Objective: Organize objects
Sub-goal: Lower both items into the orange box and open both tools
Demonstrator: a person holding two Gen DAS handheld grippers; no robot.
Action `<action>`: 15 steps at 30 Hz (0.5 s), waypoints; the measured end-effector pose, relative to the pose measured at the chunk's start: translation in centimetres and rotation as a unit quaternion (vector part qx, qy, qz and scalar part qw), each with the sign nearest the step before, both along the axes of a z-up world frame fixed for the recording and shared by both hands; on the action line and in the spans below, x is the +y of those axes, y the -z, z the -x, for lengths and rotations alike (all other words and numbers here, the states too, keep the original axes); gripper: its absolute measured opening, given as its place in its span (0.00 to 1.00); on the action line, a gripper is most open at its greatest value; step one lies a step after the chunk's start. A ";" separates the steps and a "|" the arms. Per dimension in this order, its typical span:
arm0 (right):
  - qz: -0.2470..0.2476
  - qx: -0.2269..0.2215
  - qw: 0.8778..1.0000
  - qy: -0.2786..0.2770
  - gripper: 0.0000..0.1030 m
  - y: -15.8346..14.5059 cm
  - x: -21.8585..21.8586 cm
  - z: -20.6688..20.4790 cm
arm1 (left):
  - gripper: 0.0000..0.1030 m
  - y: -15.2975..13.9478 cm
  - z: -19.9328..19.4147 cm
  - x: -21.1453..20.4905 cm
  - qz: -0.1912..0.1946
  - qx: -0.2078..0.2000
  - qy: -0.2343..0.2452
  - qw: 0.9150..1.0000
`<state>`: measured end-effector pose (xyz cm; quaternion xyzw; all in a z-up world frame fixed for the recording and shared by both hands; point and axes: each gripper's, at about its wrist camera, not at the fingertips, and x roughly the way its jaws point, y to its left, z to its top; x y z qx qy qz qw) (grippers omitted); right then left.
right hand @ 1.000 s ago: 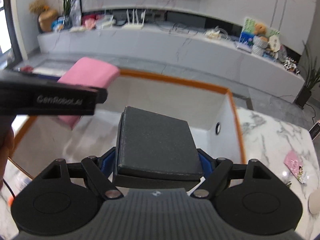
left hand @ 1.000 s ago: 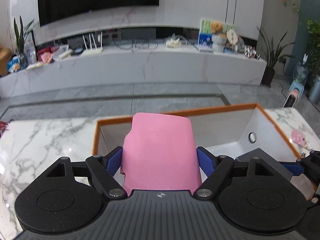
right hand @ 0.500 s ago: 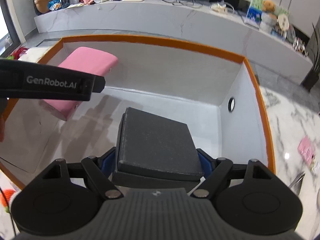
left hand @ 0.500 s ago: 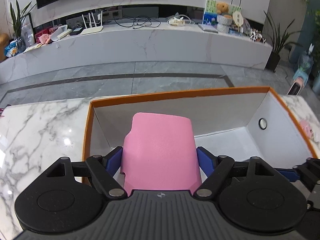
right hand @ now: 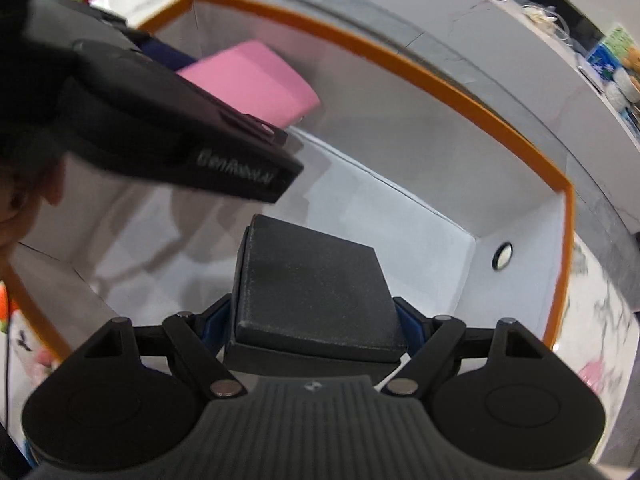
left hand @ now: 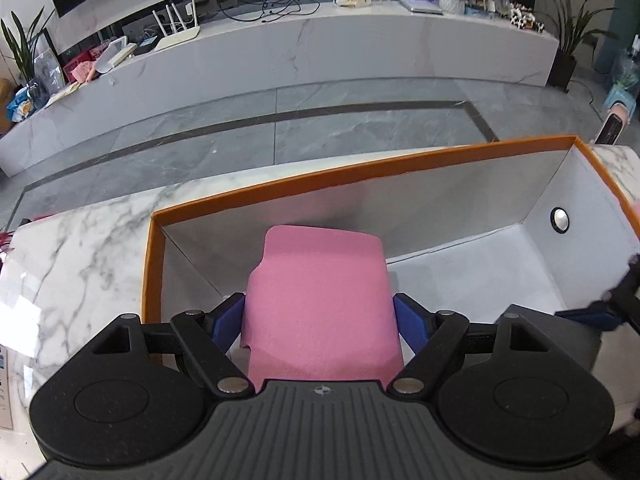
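Observation:
A pink foam block (left hand: 320, 300) sits between the blue pads of my left gripper (left hand: 320, 320), which is shut on it over the left end of an orange-rimmed white box (left hand: 360, 168). My right gripper (right hand: 310, 320) is shut on a dark grey block (right hand: 312, 276), held above the box floor toward the right end of the box (right hand: 440, 80). In the right wrist view the pink block (right hand: 256, 80) and the left gripper's black body (right hand: 180, 140) show at the upper left. A bit of the right gripper (left hand: 612, 308) shows at the right edge of the left wrist view.
The box stands on a white marble table (left hand: 80, 260). Its right wall has a round metal eyelet (left hand: 560, 220). A small pink item (right hand: 596, 372) lies on the table right of the box. Beyond are grey floor tiles and a long marble bench (left hand: 320, 52) with clutter.
Both grippers have tipped downward and moved forward over the box, so the views now look into it. Each block stays gripped. The right wrist has also rolled.

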<state>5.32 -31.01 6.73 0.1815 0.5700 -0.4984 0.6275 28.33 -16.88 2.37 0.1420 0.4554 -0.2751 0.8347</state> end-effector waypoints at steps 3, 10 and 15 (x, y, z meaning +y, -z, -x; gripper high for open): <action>-0.016 0.009 1.000 0.000 0.79 0.5 -0.5 0.0 | 0.90 -0.8 0.5 -0.5 0.017 0.013 0.006 1.000; -0.027 -0.021 0.999 0.012 0.79 0.5 0.4 1.6 | 0.90 0.8 0.4 -1.6 0.032 0.057 0.015 0.998; -0.044 -0.033 0.998 0.013 0.79 0.3 0.6 2.1 | 0.90 1.5 -1.4 -1.2 0.033 0.079 0.001 0.996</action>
